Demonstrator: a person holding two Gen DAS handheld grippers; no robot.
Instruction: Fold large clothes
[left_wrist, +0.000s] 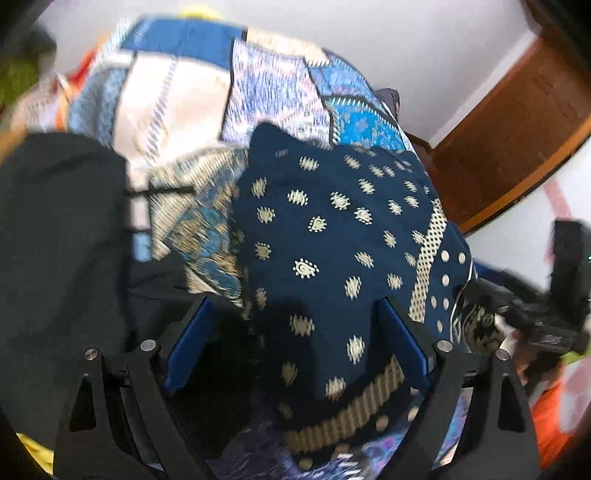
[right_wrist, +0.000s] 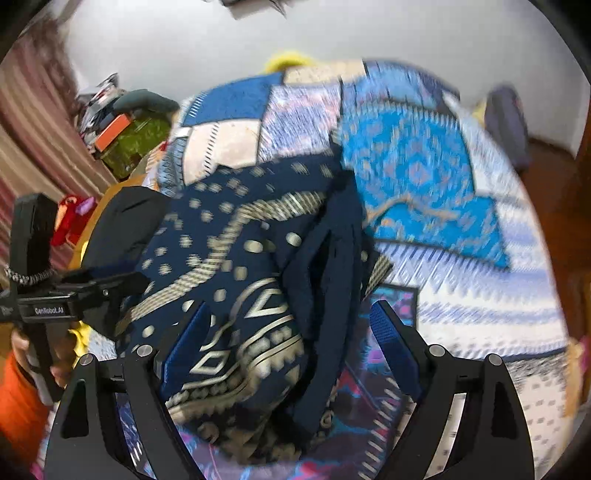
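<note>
We're mid-fold w/ both jaws apart, nothing clamped: navy cream-dotted cloth garment (left_wrist: 332, 236) lies bunched on the blue patchwork bedspread (right_wrist: 424, 173) mid-bed; next, prob. grab its edges.

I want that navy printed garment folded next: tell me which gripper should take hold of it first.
Probably right. The right gripper is open with a bunched fold of the navy garment between its fingers. The left gripper, also open, faces only flat cloth.
</note>
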